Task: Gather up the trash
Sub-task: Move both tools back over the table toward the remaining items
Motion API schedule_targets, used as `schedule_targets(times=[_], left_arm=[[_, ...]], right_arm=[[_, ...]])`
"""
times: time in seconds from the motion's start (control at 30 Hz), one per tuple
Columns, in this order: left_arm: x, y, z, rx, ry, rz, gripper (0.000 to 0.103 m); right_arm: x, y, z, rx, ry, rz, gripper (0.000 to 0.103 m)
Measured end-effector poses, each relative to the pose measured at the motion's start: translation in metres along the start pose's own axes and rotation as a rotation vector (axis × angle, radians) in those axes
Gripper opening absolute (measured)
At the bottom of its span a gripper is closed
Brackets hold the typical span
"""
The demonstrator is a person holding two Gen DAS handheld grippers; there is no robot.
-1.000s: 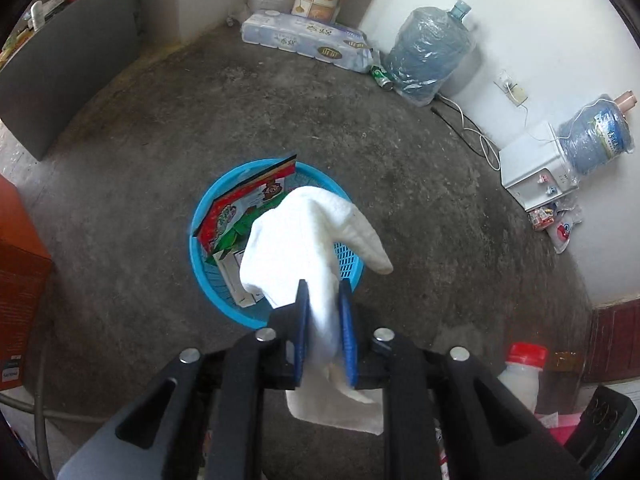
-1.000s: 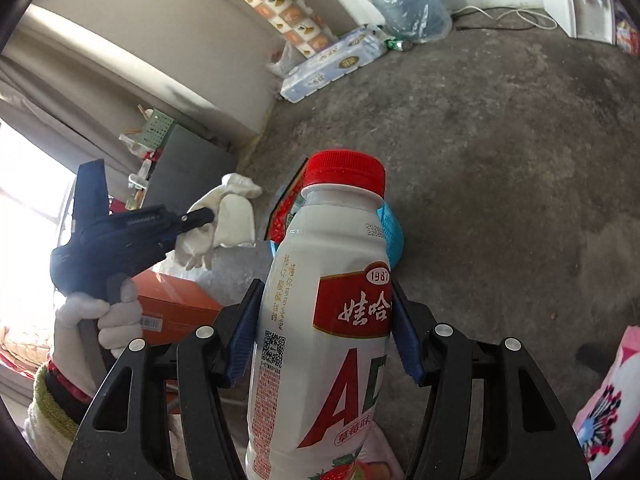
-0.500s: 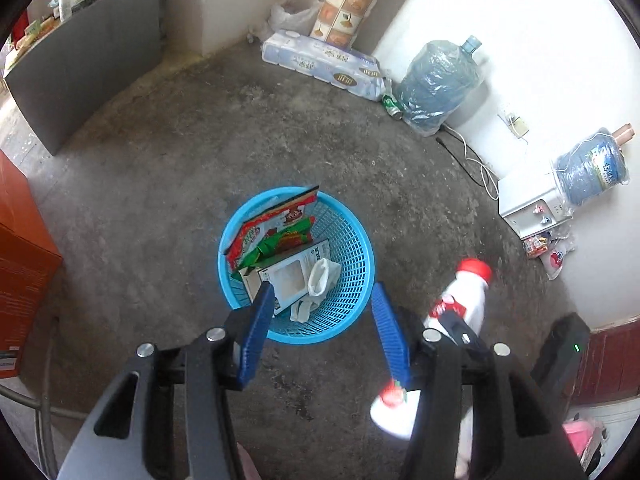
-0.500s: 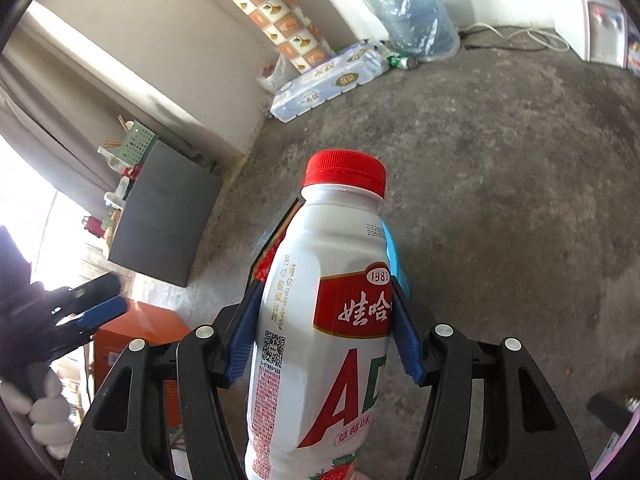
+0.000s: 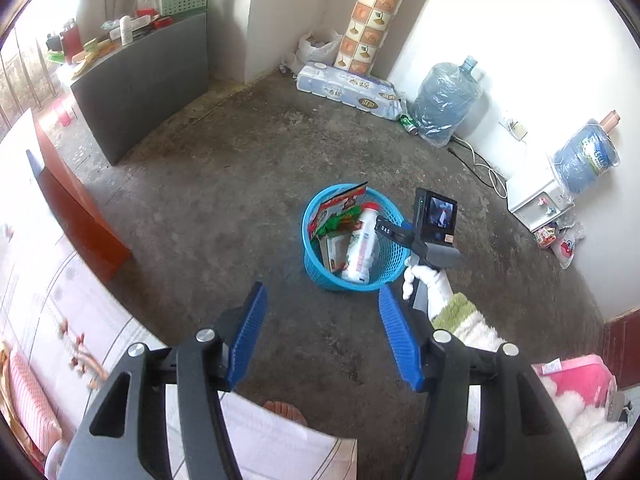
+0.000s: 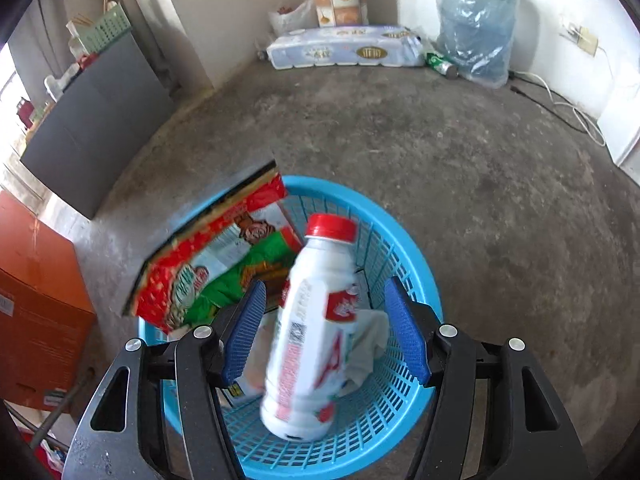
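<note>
A blue plastic basket (image 5: 320, 276) (image 6: 416, 276) stands on the concrete floor. In it lie a white bottle with a red cap (image 5: 362, 242) (image 6: 316, 320), a red and green snack box (image 5: 338, 210) (image 6: 216, 264) and a white cloth (image 6: 370, 340). The bottle looks blurred and is between my open right fingers, apart from both pads. My right gripper (image 6: 324, 328) is open just above the basket. My left gripper (image 5: 322, 336) is open and empty, higher up and nearer than the basket. The right gripper's handle and gloved hand (image 5: 424, 276) show beside the basket.
A pack of paper rolls (image 5: 348, 88), a green can (image 5: 408, 122) and a wrapped water jug (image 5: 444, 100) lie along the far wall. A white dispenser (image 5: 536, 196) with cables is at right, a grey cabinet (image 5: 140, 80) and an orange box (image 6: 36, 300) at left.
My right gripper opened over the basket and the bottle dropped in. My left gripper, open since releasing the white cloth into the basket, has risen and pulled back.
</note>
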State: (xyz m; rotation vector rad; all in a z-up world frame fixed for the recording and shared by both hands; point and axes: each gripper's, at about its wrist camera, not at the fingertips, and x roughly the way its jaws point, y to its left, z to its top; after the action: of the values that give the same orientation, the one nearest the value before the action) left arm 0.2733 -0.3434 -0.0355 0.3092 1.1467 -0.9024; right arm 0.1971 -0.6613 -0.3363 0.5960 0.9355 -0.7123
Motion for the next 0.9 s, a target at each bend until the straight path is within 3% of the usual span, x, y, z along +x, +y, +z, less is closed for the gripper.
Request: schedule_targets(times=[0.3, 0.5, 0.6, 0.77, 0.9], left_arm=[[-0.047, 0.0, -0.039, 0.045, -0.091, 0.003, 0.057], [-0.078, -0.006, -0.065, 0.04, -0.164, -0.026, 0.057], [-0.098, -0.004, -0.081, 0.015, -0.217, -0.035, 0.057], [-0.132, -0.002, -0.111, -0.014, -0.309, 0.026, 0.057], [-0.163, 0.01, -0.14, -0.076, -0.367, 0.051, 0.058]], right_arm=[[-0.041, -0.03, -0.009, 0.096, -0.034, 0.034, 0.059], [-0.127, -0.033, -0.046, 0.135, -0.088, 0.165, 0.06], [-0.182, -0.021, -0.076, 0.14, -0.119, 0.239, 0.065], [-0.262, 0.016, -0.114, 0.06, -0.191, 0.31, 0.079], [-0.313, 0.062, -0.129, -0.123, -0.258, 0.323, 0.087]])
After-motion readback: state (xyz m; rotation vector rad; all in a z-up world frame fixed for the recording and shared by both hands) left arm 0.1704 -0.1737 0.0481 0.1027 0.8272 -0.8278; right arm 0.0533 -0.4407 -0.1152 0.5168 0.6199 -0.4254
